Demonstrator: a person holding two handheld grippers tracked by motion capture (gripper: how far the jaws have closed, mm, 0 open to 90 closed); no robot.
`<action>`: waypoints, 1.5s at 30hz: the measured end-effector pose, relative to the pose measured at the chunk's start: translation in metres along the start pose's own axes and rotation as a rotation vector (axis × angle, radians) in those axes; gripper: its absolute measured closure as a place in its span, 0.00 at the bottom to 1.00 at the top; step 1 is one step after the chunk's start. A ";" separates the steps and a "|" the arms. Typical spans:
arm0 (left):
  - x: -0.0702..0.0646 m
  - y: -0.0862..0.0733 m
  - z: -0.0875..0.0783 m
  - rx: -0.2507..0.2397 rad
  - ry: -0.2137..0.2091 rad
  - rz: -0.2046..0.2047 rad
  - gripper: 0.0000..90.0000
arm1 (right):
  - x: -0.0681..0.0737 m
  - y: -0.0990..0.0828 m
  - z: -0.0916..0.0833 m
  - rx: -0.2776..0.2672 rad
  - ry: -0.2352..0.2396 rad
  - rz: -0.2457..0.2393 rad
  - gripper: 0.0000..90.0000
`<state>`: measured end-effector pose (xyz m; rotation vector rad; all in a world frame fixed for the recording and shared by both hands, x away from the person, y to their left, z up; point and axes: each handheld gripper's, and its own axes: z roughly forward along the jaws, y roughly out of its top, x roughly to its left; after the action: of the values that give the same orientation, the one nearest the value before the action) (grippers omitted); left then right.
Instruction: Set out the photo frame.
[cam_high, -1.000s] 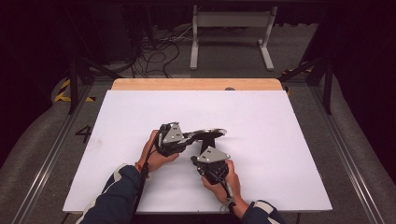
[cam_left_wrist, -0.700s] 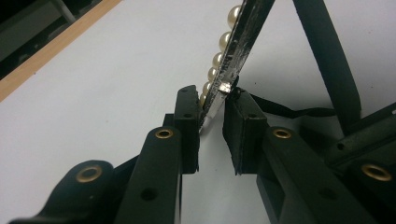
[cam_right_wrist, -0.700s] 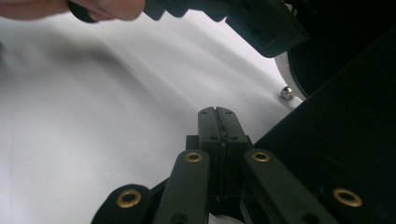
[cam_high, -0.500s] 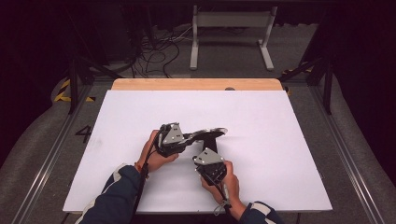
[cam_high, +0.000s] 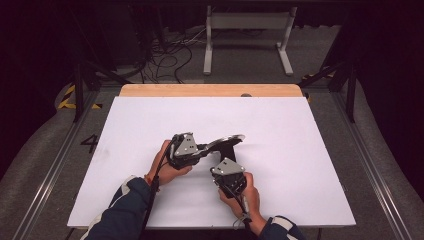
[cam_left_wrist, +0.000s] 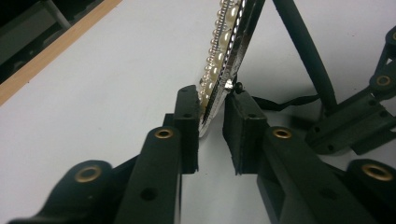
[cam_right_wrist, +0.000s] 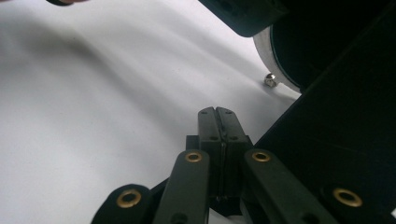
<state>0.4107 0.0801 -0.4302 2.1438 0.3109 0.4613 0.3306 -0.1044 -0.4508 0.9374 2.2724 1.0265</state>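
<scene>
A round frame with a pearl-beaded silver rim (cam_high: 227, 141) is held tilted above the white table top (cam_high: 150, 125). My left gripper (cam_high: 209, 148) is shut on its near edge. In the left gripper view the jaws pinch the rim (cam_left_wrist: 224, 60), one pad on the pearls and the other on the back, at my left gripper (cam_left_wrist: 211, 126). A black stand leg (cam_left_wrist: 303, 51) slants down behind the frame. My right gripper (cam_high: 226, 164) sits just below the frame. Its jaws are shut together on nothing (cam_right_wrist: 217, 114), beside the frame's black back (cam_right_wrist: 322, 37) and a small screw (cam_right_wrist: 269, 80).
The white sheet covers the table up to a wooden strip (cam_high: 200, 90) along the far edge. Beyond it are a dark floor with cables (cam_high: 170, 55) and a white metal stand (cam_high: 245, 30). Metal rails (cam_high: 55, 165) run along both sides of the table.
The right hand has shifted slightly under the frame. The left gripper still holds the frame in about the same place.
</scene>
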 end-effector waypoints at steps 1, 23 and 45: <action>0.000 0.000 0.002 0.002 0.004 -0.003 0.79 | 0.000 0.000 0.000 0.002 0.007 0.009 1.00; -0.004 -0.002 0.017 0.050 0.026 0.034 0.88 | -0.006 0.000 0.008 -0.048 -0.003 0.110 1.00; -0.020 0.006 0.011 0.087 0.019 0.086 0.89 | -0.030 -0.012 -0.004 -0.048 0.071 0.079 1.00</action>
<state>0.3981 0.0609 -0.4354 2.2455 0.2549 0.5264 0.3427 -0.1340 -0.4536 0.9919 2.2739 1.1601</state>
